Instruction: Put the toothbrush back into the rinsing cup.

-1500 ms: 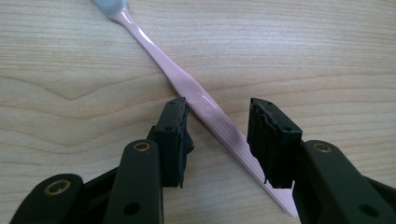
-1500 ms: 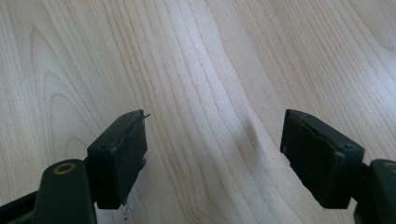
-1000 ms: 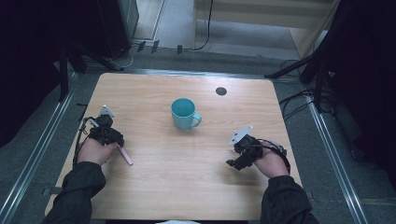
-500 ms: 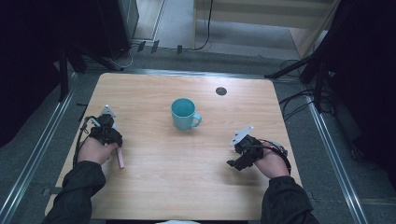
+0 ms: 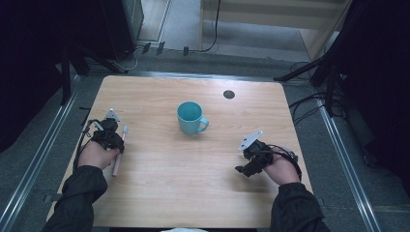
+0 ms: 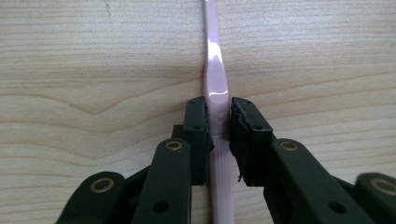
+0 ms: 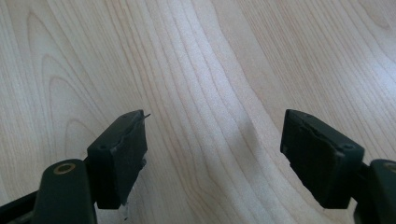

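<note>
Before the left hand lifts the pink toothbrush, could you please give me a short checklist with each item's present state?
1. Left gripper jaws on both sides of the toothbrush: ok; they have just been closing.
2. Pads pressing the handle firmly: cannot tell.
3. Toothbrush lying flat on the table: ok.
4. Mug upright, apart from the toothbrush: ok.
5. Right gripper open, holding nothing: ok.

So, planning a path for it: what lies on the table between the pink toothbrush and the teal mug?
Nothing: in the high view, only bare wooden table lies between the toothbrush and the mug.
</note>
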`<state>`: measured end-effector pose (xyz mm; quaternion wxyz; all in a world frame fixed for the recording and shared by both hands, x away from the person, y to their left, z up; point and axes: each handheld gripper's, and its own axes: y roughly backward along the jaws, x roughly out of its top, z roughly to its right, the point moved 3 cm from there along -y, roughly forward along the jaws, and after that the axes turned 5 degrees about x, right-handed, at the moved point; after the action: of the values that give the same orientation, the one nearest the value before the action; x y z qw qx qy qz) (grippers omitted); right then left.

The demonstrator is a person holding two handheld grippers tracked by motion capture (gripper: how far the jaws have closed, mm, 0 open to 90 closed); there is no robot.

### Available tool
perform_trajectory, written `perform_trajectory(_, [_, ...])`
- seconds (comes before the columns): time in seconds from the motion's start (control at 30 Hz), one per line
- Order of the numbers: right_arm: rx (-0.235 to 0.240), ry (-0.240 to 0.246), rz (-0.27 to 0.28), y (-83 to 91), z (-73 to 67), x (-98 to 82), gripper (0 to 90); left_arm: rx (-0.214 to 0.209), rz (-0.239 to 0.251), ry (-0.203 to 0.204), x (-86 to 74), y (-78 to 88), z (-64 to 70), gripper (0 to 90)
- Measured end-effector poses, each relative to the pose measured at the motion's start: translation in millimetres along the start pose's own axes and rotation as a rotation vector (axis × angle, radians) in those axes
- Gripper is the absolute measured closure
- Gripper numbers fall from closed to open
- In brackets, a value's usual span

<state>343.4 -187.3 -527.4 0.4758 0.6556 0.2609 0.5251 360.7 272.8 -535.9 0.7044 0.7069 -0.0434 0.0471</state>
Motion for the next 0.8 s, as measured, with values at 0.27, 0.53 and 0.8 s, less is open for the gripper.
perform_trajectory(0.27, [0.0,-0.002,0.002,-0.4,0.5,-0.3,23.6,-0.009,-0.004,-0.042,-0.7,-0.1,-0.9,78.1])
perform_trajectory(0.53, [-0.003,-0.004,0.006,0.3,1.0,-2.4,23.5,0.021,-0.02,-0.084,0.5,-0.1,1.4,78.8])
perform_trajectory(0.8, [0.002,0.002,-0.004,0.5,0.3,-3.0,25.0,0.01,-0.046,-0.087,2.9,-0.5,-0.8,82.0])
